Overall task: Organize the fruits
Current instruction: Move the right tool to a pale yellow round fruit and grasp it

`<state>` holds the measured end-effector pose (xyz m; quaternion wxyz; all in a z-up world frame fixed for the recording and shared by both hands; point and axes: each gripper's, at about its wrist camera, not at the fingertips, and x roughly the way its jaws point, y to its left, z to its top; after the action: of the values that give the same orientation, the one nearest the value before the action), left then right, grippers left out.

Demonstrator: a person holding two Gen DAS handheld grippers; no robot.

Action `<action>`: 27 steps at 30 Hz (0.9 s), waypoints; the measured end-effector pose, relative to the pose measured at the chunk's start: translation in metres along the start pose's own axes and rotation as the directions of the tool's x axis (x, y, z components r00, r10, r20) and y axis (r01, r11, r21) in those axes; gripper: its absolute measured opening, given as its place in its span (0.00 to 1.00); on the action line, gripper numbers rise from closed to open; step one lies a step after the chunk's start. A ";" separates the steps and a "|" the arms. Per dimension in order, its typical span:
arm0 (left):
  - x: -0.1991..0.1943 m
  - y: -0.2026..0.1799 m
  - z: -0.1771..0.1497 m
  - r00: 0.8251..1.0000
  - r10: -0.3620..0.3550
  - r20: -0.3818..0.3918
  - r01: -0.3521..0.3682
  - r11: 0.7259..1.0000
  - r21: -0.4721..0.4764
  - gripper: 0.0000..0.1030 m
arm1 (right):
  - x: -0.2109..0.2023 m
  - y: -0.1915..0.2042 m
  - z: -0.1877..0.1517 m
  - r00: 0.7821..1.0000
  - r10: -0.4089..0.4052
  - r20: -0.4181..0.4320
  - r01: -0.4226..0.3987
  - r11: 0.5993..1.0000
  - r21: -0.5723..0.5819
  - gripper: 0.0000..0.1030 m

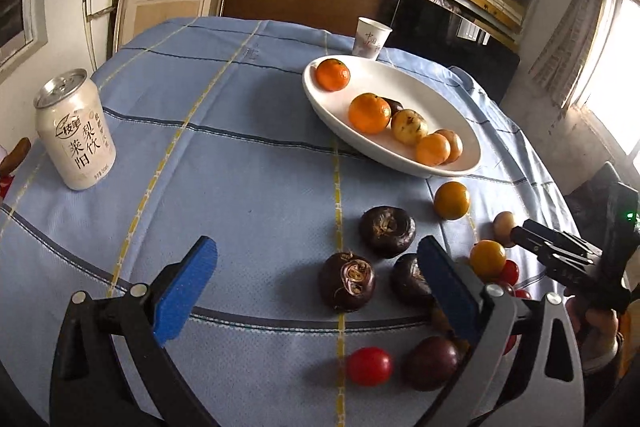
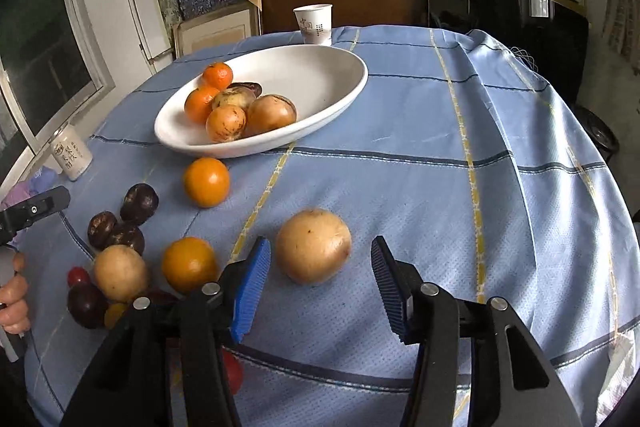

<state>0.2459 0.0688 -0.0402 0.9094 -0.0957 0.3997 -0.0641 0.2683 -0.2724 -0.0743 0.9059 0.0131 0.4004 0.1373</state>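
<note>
A white oval bowl (image 1: pixel 400 83) (image 2: pixel 312 75) holds several oranges, tan fruits and one dark fruit. Loose fruit lies on the blue checked cloth in front of it. My left gripper (image 1: pixel 316 247) is open above the cloth, with a dark water chestnut (image 1: pixel 346 281) between its blue pads, untouched. Two more chestnuts (image 1: pixel 386 231), a red tomato (image 1: pixel 368 365) and a purple fruit (image 1: pixel 432 363) lie close by. My right gripper (image 2: pixel 320 245) is open, and a round tan fruit (image 2: pixel 312 247) sits at its tips with a gap on each side. Oranges (image 2: pixel 206 181) (image 2: pixel 190 265) lie to its left.
A white drink can (image 1: pixel 76 131) (image 2: pixel 72 155) stands at the left of the table. Behind the bowl is a paper cup (image 1: pixel 370 37) (image 2: pixel 314 23). The cloth drapes over the table's right edge (image 2: pixel 580 187). Shelves of boxes fill the back wall. A hand (image 2: pixel 12 299) holds the left gripper.
</note>
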 end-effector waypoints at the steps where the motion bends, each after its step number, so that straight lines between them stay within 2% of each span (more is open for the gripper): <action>1: 0.000 0.000 0.000 1.000 -0.001 -0.001 0.001 1.000 0.001 0.95 | 0.001 0.000 0.000 1.000 0.002 -0.003 -0.002 1.000 0.000 0.52; 6: -0.002 -0.003 -0.003 1.000 0.000 0.000 0.000 1.000 0.015 0.95 | 0.007 0.003 0.003 1.000 0.020 -0.015 -0.020 1.000 -0.004 0.49; 19: -0.002 0.001 -0.005 1.000 0.010 -0.010 -0.010 1.000 0.009 0.95 | 0.009 0.005 0.002 1.000 -0.014 -0.018 0.014 1.000 -0.010 0.48; 27: 0.001 -0.002 -0.006 1.000 0.019 -0.023 -0.018 0.999 0.027 0.95 | 0.021 0.009 0.003 0.998 -0.016 -0.059 0.015 1.000 -0.014 0.48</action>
<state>0.2417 0.0661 -0.0448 0.9065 -0.0792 0.4101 -0.0622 0.2816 -0.2577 -0.0859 0.8947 -0.0004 0.4262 0.1333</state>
